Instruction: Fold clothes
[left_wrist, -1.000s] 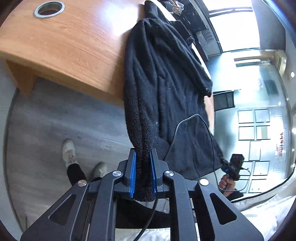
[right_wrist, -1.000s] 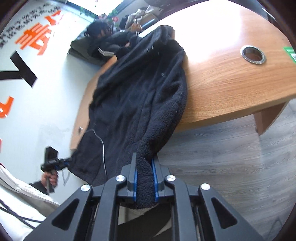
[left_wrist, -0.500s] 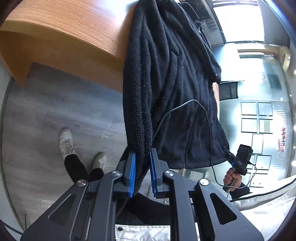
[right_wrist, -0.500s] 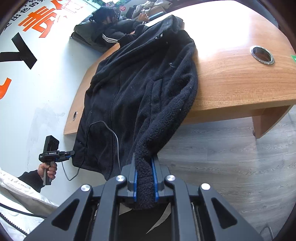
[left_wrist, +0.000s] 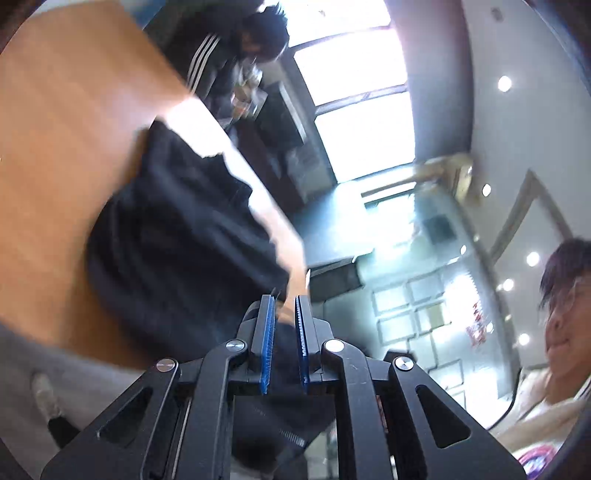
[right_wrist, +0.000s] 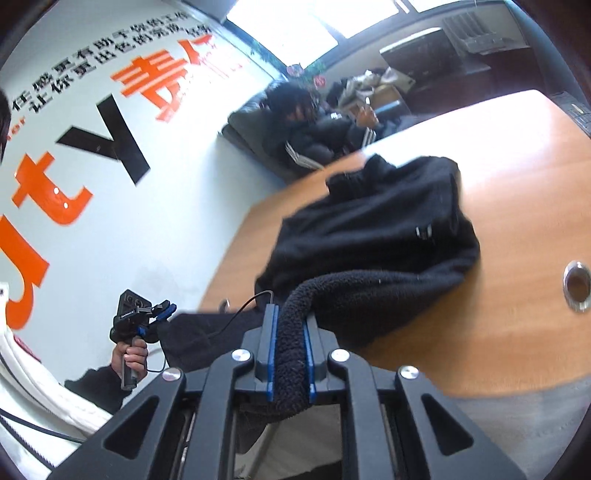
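Swung up and forward in the last second: left tongs (left_wrist: 283, 317) now point across the table (left_wrist: 55, 147) instead of down at the floor. Ahead of and left of these tongs, shows the black jacket (left_wrist: 177, 236) heaped on the wood, badly blurred, where a second ago it hung long over the table edge. Cannot tell whether the left tongs grip: pads stand a narrow gap apart, much as before, with wood showing through the upper part of the gap and something dark lower down. Below the pads hangs dark cloth with a zip (left_wrist: 291, 439), which hints at a hold but does not settle it. From the right wrist view, places the left tongs (right_wrist: 164, 310) well off to the left, in a hand (right_wrist: 133, 354), just beside a dark flap of cloth.

Right tongs (right_wrist: 290, 325) clamp hard on a thick fleecy edge of the jacket (right_wrist: 369, 236). Just ahead, rolls that edge up onto the bunched body lying on the table.

Judged from this: carries the lower part of the jacket up over the upper part, halving its length. Leaves the fold loose and lumpy, so probably needs laying flat and smoothing.
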